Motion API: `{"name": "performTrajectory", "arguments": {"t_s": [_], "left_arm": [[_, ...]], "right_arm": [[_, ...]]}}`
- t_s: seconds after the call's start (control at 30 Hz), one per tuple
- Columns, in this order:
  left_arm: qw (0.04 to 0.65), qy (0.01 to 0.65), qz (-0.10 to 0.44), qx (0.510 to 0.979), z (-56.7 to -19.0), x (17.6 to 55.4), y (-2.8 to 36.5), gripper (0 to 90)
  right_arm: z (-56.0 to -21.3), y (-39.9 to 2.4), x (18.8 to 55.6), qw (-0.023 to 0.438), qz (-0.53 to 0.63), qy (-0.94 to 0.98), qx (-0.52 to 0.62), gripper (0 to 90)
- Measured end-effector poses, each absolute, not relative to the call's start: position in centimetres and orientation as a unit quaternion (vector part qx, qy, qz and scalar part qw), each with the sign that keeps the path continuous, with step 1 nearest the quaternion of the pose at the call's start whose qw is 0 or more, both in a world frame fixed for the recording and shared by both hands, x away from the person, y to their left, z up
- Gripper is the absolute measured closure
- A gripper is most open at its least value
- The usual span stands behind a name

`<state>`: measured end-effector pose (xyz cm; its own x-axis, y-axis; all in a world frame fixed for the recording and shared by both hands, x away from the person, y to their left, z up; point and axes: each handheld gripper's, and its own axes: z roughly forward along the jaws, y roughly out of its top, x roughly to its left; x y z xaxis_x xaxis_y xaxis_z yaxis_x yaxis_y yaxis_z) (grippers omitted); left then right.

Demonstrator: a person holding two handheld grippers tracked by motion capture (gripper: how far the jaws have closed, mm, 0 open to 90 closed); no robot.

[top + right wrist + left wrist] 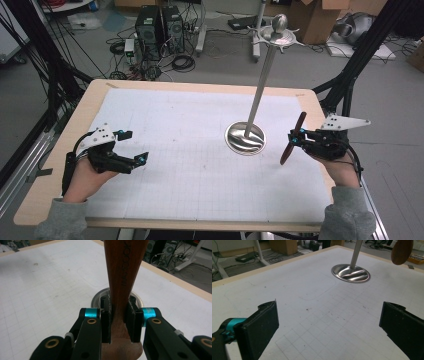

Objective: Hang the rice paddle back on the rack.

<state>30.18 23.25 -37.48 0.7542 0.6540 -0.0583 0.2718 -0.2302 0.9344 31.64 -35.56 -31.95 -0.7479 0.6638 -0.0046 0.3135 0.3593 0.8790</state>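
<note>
The right tongs [117, 322] clench a stiff, light wooden spoon [293, 139] at its slim handle, just right of the steel stand [245, 138], while the left tongs [136, 146] gape empty.

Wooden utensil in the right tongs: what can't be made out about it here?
- Wooden utensil, right gripper view: top end cut off by the frame; stamped lettering partly readable.
- Left gripper view: only its rounded end shows, cropped at the edge.
- High view: working-end shape too small, edge-on.
</note>
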Motion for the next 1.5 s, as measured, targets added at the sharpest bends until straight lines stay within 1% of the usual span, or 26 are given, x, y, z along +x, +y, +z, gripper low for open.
{"name": "performTrajectory", "arguments": {"t_s": [0.3,0.53,0.6,0.67,0.9,1.17,1.37,1.5], "left_arm": [[0.541,0.302,0.169,0.766,-37.8,30.3,23.2,2.8],[0.541,0.303,0.174,0.765,-37.7,30.2,23.4,2.8],[0.539,0.301,0.173,0.767,-37.7,30.1,23.3,2.8],[0.538,0.302,0.174,0.768,-37.8,30.1,23.3,2.8],[0.546,0.29,0.175,0.766,-37.3,29.4,23.5,2.8],[0.545,0.291,0.18,0.766,-37.3,29.0,23.8,2.8],[0.553,0.276,0.181,0.765,-37.0,28.5,23.9,2.8],[0.551,0.279,0.187,0.764,-37.1,28.5,24.1,2.8]], "right_arm": [[-29.8,-35.6,32.3,0.19,0.486,0.795,0.308,76.7],[-29.0,-35.5,32.9,0.195,0.496,0.787,0.31,76.7],[-28.4,-35.7,33.2,0.214,0.5,0.775,0.323,76.8],[-28.2,-35.8,33.3,0.217,0.506,0.772,0.318,76.8],[-26.7,-35.4,33.8,0.218,0.499,0.781,0.305,76.9],[-25.5,-35.4,34.4,0.215,0.504,0.779,0.304,76.9],[-25.3,-35.8,34.8,0.217,0.521,0.769,0.301,76.9],[-25.1,-35.7,35.0,0.219,0.519,0.77,0.299,76.9]]}}
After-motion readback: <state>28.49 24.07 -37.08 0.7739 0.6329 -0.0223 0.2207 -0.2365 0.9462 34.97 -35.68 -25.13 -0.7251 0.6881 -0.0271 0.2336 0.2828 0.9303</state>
